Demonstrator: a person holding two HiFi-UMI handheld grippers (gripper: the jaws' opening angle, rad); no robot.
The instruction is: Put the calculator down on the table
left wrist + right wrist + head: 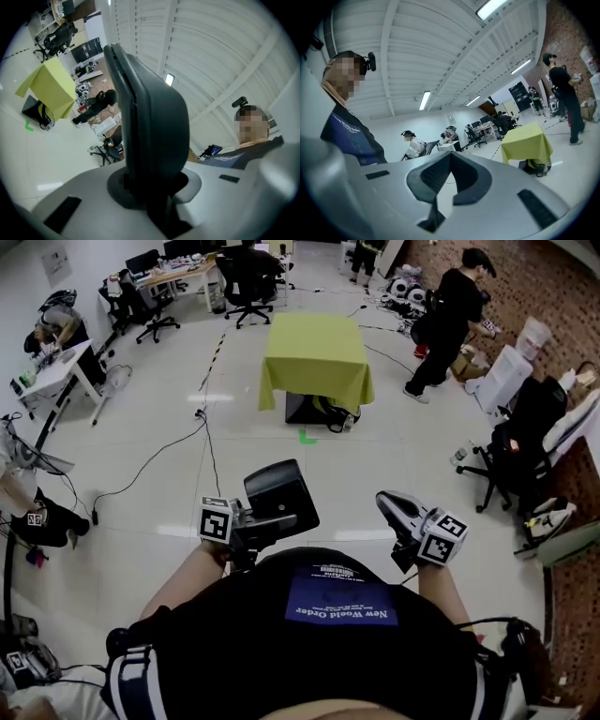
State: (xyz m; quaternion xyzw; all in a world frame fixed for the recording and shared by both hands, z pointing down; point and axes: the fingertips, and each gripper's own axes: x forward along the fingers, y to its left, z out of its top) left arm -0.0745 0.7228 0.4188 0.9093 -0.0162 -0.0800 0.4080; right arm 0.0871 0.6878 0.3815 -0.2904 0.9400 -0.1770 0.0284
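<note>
left gripper [274, 521] pinches the dark calculator [281, 491] by its lower edge, right gripper [401, 514] pressed together and empty; best carry it steady to the yellow-clothed bench [314, 352] well ahead, lowering it flat before letting go.

surface: cloth-draped table [314, 348] | cloth: yellow-green | beneath: pale floor [394, 465]

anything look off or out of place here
Nothing spilled or damaged. The dark flat calculator sticks up from the left gripper, well short of the yellow-green cloth-covered table; black cables trail loose beside it.
</note>
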